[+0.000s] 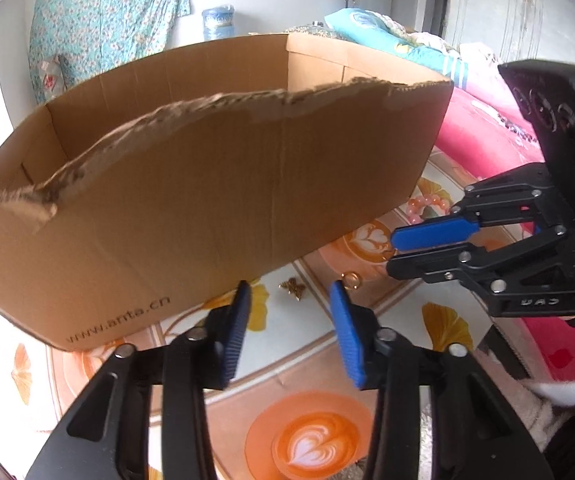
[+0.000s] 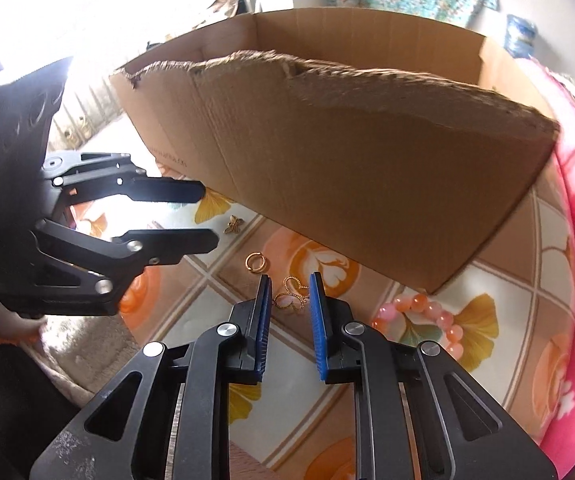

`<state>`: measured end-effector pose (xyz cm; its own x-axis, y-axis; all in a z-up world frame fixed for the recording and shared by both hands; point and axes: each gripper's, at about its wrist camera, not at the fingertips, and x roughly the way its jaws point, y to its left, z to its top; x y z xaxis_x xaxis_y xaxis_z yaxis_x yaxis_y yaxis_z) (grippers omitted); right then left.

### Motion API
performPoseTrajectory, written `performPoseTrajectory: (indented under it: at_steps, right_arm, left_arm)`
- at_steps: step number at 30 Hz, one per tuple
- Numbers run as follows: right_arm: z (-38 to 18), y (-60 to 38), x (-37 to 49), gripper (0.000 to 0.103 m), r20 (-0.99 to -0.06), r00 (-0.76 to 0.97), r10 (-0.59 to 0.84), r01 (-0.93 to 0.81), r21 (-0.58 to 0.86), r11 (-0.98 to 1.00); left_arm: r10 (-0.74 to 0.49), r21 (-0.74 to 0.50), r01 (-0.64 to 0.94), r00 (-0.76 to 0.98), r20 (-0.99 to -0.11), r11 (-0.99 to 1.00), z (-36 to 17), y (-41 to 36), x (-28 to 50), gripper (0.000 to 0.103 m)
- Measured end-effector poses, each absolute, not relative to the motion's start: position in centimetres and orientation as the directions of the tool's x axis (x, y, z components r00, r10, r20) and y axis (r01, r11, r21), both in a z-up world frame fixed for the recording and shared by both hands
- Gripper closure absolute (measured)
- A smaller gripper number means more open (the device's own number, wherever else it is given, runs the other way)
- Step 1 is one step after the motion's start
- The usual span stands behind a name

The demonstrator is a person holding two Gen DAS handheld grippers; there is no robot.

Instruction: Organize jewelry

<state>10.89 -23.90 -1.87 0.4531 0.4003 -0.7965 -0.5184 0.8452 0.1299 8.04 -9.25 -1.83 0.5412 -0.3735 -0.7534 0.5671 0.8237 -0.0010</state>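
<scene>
Gold butterfly pendant (image 2: 292,294), flat on the patterned worktop (image 2: 427,364) before the cardboard box (image 2: 367,168), framed by the right gripper (image 2: 290,283), parted and empty like the left gripper (image 1: 290,294); pickup pending, requiring descent and closure.

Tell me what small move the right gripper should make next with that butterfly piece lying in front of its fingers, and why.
Probably ease the right gripper forward and down until the outline butterfly pendant sits squarely between its pads, then close. The pendant lies flat on the patterned cloth at the fingertips, with a visible gap either side, so nothing is gripped yet. The cardboard box stands open just behind.
</scene>
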Motion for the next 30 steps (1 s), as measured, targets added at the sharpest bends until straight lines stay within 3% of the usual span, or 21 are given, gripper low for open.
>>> performPoseTrajectory:
  at_steps: [10,30]
  right_arm:
    - [-2.1,-25.1,10.8,0.086,-0.793,0.444,0.418,-0.497,0.170,0.851]
    - [-2.6,-25.4,12.0,0.086,-0.786,0.447,0.428,-0.493,0.183,0.851]
  left_arm:
    - [-0.350,0.020,0.573,0.528,-0.774,0.819,-2.6,-9.9,8.9,0.084]
    - [-0.359,0.033,0.584,0.541,-0.761,0.811,-2.8,-10.9,9.0,0.091]
